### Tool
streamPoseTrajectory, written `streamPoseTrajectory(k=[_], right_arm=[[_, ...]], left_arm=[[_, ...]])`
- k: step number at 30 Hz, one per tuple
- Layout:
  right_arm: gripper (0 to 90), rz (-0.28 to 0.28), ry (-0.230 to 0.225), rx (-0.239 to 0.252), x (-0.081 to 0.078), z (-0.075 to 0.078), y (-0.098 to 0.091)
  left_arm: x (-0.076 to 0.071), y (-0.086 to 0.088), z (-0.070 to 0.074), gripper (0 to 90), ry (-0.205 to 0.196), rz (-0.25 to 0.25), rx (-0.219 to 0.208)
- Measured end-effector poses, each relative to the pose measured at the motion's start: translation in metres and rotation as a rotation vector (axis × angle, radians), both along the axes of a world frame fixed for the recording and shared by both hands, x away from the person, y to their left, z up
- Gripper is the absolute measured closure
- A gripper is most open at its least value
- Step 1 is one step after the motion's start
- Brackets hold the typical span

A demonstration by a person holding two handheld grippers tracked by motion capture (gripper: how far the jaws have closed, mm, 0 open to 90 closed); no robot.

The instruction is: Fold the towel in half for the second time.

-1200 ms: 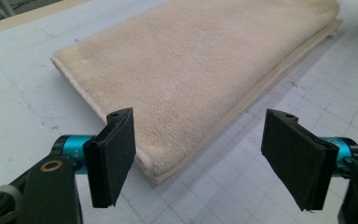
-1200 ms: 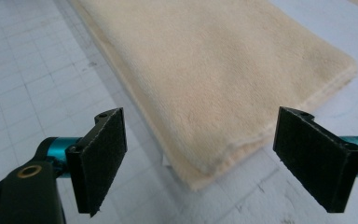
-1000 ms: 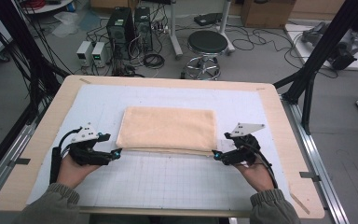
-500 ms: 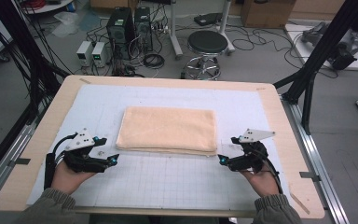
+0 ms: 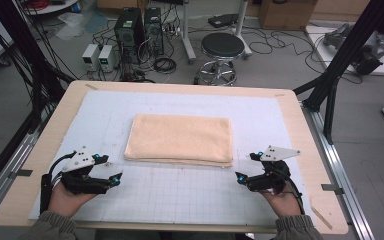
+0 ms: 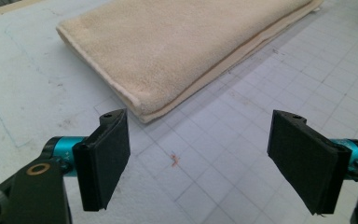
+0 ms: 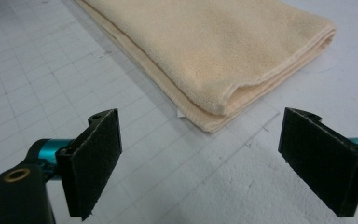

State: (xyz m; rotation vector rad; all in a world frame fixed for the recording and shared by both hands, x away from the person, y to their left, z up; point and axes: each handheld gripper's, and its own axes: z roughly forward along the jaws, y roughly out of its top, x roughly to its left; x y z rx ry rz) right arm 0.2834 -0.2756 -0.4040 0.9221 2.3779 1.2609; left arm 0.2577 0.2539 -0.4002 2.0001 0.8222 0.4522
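One folded peach towel [image 5: 180,139] lies in the middle of the table's gridded white mat [image 5: 180,195], and I hold two grippers. My left gripper [image 5: 114,181] sits off the towel's near left corner, its jaws having just been opening, now spread wide with nothing between them. My right gripper [image 5: 245,167] sits off the near right corner, jaws spread and bare. Nothing lies between either one and the towel. The wooden table [image 5: 300,140] stands among one stool [image 5: 222,47], computer towers [image 5: 140,22] and floor cables.

A peach-coloured towel [image 5: 180,139], folded into a flat rectangle, lies at the mat's centre, long sides running nine to three o'clock, layered edges at six.
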Motion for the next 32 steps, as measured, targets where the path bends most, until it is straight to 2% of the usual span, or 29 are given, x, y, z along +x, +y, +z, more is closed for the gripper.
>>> streamPoseTrajectory(k=[7, 12, 18, 24, 32], right_arm=[[12.5, -0.001, 0.002, 0.001, -0.007, -0.003, -0.001], [12.4, 0.004, -0.001, 0.001, -0.014, -0.006, -0.002], [12.4, -0.004, 0.0, 0.021, -0.019, -0.008, -0.005], [12.4, -0.007, -0.007, 0.028, -0.019, -0.008, -0.005], [12.4, -0.002, -0.018, 0.019, -0.018, -0.009, -0.004]], left_arm=[[-0.01, 0.006, -0.002, 21.2, -0.006, 0.014, -0.007], [-0.017, 0.008, -0.005, 20.8, 0.005, 0.019, -0.009], [-0.025, 0.009, -0.006, 19.9, 0.006, 0.022, -0.008], [-0.027, 0.011, -0.006, 19.8, -0.009, 0.034, -0.016], [-0.026, 0.01, -0.008, 19.7, -0.019, 0.034, -0.003]])
